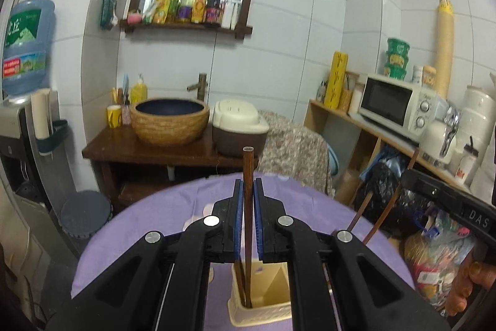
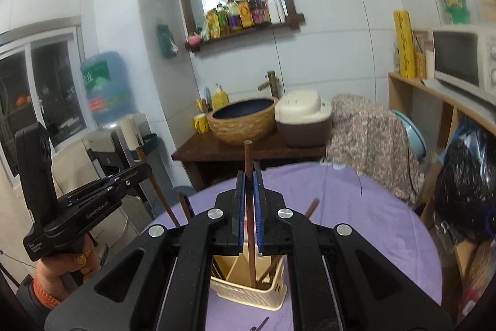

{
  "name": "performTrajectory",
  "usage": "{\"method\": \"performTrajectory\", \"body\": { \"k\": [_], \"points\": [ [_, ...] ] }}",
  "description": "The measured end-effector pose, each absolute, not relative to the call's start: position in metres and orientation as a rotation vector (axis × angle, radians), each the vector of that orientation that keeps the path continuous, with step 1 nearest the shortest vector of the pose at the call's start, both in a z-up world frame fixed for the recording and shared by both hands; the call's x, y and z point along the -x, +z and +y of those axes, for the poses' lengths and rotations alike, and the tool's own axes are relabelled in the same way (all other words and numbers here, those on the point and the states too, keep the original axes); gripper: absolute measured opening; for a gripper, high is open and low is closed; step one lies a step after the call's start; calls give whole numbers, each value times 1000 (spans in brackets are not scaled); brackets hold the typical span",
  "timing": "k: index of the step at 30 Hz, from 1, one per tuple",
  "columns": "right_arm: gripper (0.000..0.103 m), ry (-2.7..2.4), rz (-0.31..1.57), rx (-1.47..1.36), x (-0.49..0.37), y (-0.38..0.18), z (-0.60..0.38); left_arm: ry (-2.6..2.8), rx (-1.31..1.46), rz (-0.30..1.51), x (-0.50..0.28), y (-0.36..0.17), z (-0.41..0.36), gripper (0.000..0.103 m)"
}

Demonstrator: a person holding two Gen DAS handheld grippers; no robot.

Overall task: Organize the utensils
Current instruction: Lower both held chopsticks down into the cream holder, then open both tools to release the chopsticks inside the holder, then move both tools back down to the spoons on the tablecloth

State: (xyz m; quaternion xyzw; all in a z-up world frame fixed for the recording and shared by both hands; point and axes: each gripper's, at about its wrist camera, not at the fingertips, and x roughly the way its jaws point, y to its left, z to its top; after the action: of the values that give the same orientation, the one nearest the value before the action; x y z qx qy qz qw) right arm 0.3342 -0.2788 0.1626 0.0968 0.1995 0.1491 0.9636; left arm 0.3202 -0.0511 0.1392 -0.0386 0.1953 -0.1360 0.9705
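The desk [image 1: 148,225] wears a plain lilac cloth. The holder [image 1: 260,304] is cream with a woven lattice pattern; each chopstick [image 1: 248,207] is dark reddish-brown. Each hand-held gripper [image 1: 247,191] is black with blue pads. At upper centre, the basin [image 1: 169,126] is tan basket-weave, navy inside.

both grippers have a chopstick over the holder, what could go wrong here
The left gripper and right gripper crowd one small cream holder, so they may collide. A sideways push on either chopstick could tip the light holder. One chopstick lies loose on the purple cloth.
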Motion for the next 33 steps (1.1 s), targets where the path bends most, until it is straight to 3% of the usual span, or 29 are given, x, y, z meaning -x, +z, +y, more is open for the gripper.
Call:
{"method": "performTrajectory", "body": {
  "k": [6, 12, 14, 16, 17, 18, 19, 24, 33],
  "points": [
    [6, 284, 479, -203, -349, 120, -276, -271, 76, 472, -329, 98, -51, 8],
    [6, 271, 469, -210, -350, 115, -279, -266, 73, 484, -328, 87, -50, 8],
    [8, 270, 459, -211, -349, 114, -280, -275, 81, 496, -329, 87, -50, 14],
    [19, 257, 451, -207, -348, 114, -280, -279, 93, 496, -327, 88, -49, 39],
    [42, 253, 447, -211, -346, 114, -280, -274, 102, 482, -322, 89, -46, 57],
    [56, 248, 436, -216, -343, 114, -280, -272, 109, 468, -319, 89, -44, 64],
    [66, 237, 415, -217, -338, 114, -282, -271, 112, 459, -315, 89, -43, 65],
    [74, 209, 401, -191, -316, 108, -283, -260, 107, 453, -288, 82, -33, 80],
    [79, 182, 528, -123, -263, 46, -279, -279, 13, 592, -233, 21, -27, 85]
  ]
}}
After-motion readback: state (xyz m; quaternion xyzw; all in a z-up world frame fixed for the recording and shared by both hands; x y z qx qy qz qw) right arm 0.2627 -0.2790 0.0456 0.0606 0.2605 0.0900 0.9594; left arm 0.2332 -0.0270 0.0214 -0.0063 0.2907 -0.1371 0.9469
